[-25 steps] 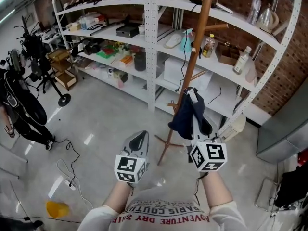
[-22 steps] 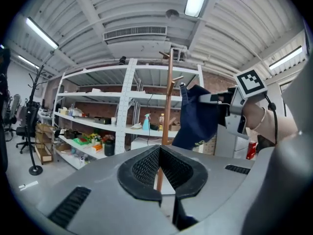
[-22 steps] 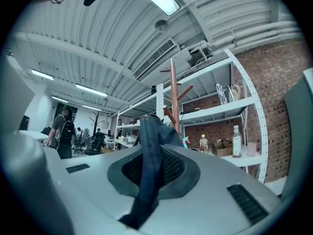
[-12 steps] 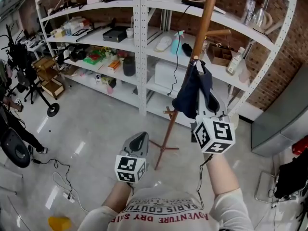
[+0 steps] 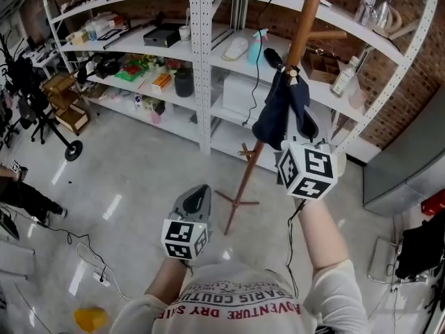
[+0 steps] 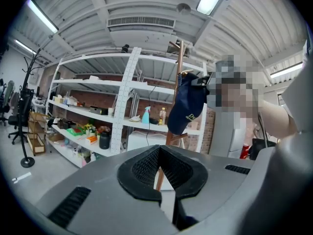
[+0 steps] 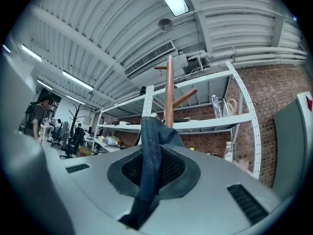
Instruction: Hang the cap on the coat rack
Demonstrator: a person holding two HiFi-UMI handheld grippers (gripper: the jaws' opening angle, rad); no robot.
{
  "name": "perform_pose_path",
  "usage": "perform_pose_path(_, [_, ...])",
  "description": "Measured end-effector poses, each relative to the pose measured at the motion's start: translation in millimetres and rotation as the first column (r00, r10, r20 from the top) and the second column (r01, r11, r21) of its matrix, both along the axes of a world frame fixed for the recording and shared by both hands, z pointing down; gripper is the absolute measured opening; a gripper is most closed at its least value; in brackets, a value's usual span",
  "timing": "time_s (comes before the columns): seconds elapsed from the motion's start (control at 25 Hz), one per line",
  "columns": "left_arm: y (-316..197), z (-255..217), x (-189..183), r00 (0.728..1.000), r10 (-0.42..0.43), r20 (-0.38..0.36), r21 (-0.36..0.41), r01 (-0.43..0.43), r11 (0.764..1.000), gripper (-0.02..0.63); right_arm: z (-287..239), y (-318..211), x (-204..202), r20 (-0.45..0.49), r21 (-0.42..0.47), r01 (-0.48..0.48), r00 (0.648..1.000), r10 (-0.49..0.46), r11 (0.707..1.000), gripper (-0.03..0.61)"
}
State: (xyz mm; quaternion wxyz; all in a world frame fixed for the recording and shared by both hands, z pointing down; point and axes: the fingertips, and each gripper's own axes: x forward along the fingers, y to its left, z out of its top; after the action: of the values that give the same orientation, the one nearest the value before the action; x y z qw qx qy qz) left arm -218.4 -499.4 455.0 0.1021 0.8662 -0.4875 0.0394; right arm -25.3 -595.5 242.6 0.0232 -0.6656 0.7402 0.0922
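Note:
A dark navy cap (image 5: 281, 113) hangs from my right gripper (image 5: 300, 139), which is shut on its fabric; the jaws are hidden behind the cap in the head view. The cap's top edge sits against the brown wooden coat rack (image 5: 302, 26), at a short peg (image 5: 291, 70); I cannot tell whether it is hooked. In the right gripper view a strip of the cap (image 7: 149, 155) runs between the pads, with the coat rack's pole (image 7: 169, 92) just behind. My left gripper (image 5: 198, 195) hangs low, left of the rack's base, shut and holding nothing. The left gripper view shows the cap (image 6: 186, 106) raised by the rack.
White metal shelving (image 5: 201, 61) with bottles, boxes and tools stands behind the rack, against a brick wall. A grey cabinet (image 5: 407, 179) is at the right. Black stands (image 5: 42, 96) and a person's legs (image 5: 28, 197) are at the left. Cables (image 5: 83, 256) lie on the floor.
My right gripper has lifted the cap from low beside the pole up to a peg higher on the rack. The left gripper has barely moved.

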Motion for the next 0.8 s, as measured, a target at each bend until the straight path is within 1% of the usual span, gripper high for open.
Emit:
perform_pose_path(0.28, [2.3,20.3,4.8,1.000,0.021,0.002,-0.047,-0.021,0.999,0.005,25.0,-19.3,7.4,-0.007,-0.048,-0.034,0.999,0.034,0.998,0.028])
perform_pose_path(0.44, [0.8,24.3,2.8,1.000,0.005,0.000,-0.058,-0.005,0.998,0.005,35.8,-27.5,16.7,-0.002,-0.059,-0.055,0.998,0.055,0.997,0.028])
perform_pose_path(0.64, [1.4,25.7,4.8,1.000,-0.002,-0.019,-0.065,0.001,0.998,0.005,53.2,-33.7,17.8,-0.007,-0.099,-0.038,0.999,0.038,0.994,0.028])
perform_pose_path(0.8, [6.1,27.3,12.6,1.000,0.012,-0.011,-0.069,-0.013,0.998,0.005,58.8,-27.5,15.3,-0.022,-0.085,-0.014,1.000,0.012,0.996,0.028])
